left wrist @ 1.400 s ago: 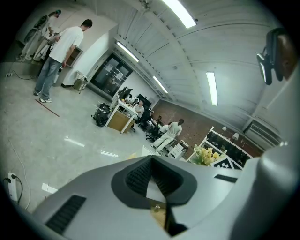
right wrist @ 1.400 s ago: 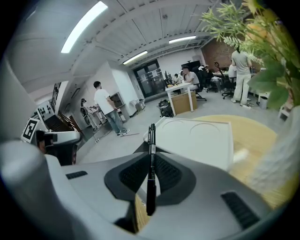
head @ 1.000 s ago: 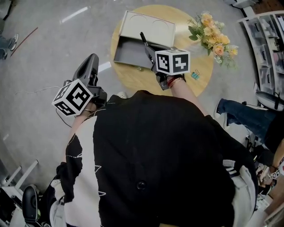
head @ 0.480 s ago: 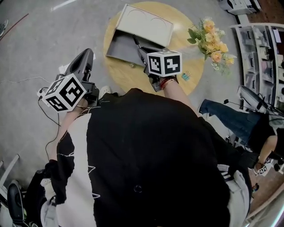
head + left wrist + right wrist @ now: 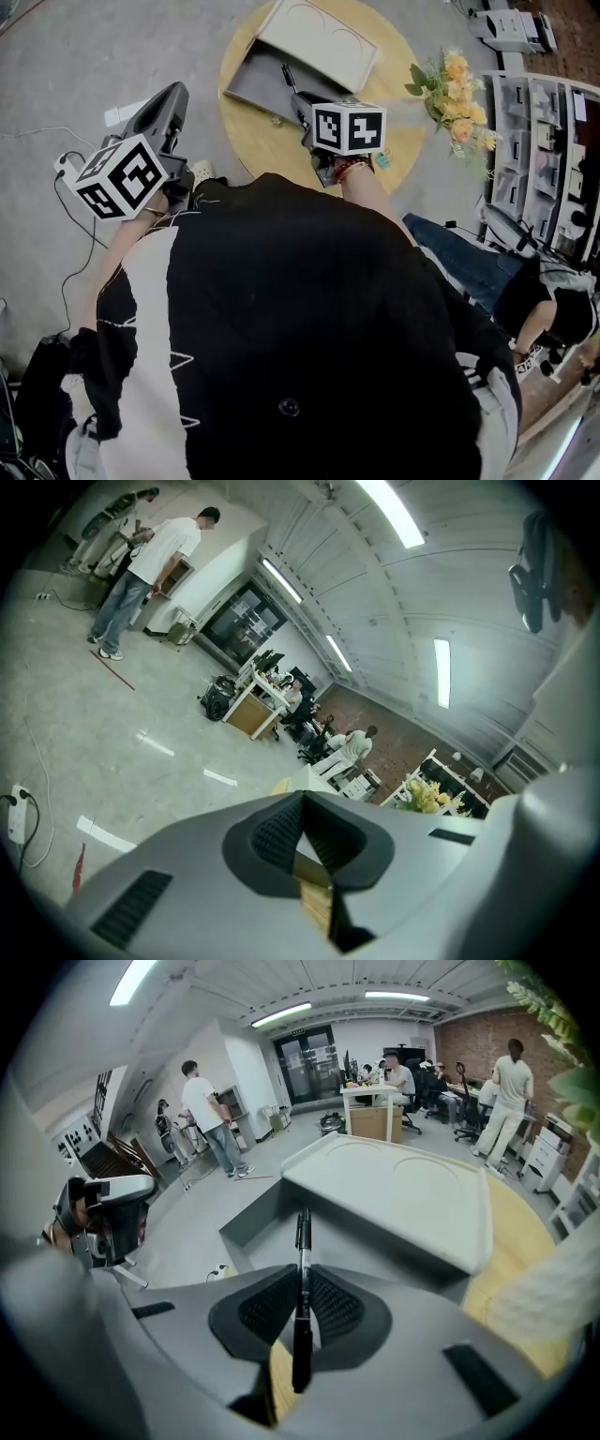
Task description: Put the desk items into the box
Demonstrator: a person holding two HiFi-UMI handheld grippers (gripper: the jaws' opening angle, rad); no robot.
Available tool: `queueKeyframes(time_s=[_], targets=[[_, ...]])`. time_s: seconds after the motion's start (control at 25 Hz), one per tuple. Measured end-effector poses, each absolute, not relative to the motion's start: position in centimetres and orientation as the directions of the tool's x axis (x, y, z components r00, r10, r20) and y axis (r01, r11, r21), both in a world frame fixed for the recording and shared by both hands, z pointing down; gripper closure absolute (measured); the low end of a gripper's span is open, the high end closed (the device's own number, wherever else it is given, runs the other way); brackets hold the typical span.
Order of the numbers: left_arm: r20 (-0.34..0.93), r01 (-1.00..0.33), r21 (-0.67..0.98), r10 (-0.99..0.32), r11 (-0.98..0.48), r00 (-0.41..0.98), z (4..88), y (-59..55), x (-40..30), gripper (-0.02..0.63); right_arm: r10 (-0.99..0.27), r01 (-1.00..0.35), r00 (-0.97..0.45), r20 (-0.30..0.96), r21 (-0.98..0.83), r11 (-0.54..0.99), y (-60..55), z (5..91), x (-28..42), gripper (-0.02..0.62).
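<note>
An open grey box [image 5: 267,94] with its pale lid [image 5: 319,37] tipped back stands on the round wooden table [image 5: 281,155]. My right gripper [image 5: 300,105] is shut on a black pen [image 5: 287,79], whose tip reaches over the box's near side. In the right gripper view the pen [image 5: 301,1269] stands upright between the pads [image 5: 333,1307], with the box [image 5: 258,1227] and lid [image 5: 394,1194] just ahead. My left gripper [image 5: 173,94] hangs over the floor left of the table. Its jaws [image 5: 303,803] meet at the tip with nothing in them.
A small teal binder clip [image 5: 380,161] lies on the table beside my right hand. A bunch of orange and yellow flowers [image 5: 455,89] stands at the table's right edge. Shelving [image 5: 534,141] and a seated person [image 5: 553,300] are to the right. A cable [image 5: 66,169] runs on the floor.
The head view has swung, so the table sits higher and more tilted. My right gripper still holds the pen at the box's near edge. The left gripper stays off the table's left side.
</note>
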State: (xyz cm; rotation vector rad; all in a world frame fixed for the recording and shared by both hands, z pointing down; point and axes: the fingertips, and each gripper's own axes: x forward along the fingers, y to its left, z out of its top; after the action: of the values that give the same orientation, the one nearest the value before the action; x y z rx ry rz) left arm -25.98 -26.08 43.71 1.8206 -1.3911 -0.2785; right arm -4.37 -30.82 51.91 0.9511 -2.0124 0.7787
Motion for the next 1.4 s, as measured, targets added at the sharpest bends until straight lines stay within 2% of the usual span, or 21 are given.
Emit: queueKeyframes(time_s=[1.4], targets=[[0.316, -0.682, 0.732, -0.885, -0.002, 0.341, 45.3, -24.4, -29.9, 0.595, -0.204, -0.785, -0.352, 0.914, -0.17, 0.595, -31.3, 54.9, -6.8, 0.546]])
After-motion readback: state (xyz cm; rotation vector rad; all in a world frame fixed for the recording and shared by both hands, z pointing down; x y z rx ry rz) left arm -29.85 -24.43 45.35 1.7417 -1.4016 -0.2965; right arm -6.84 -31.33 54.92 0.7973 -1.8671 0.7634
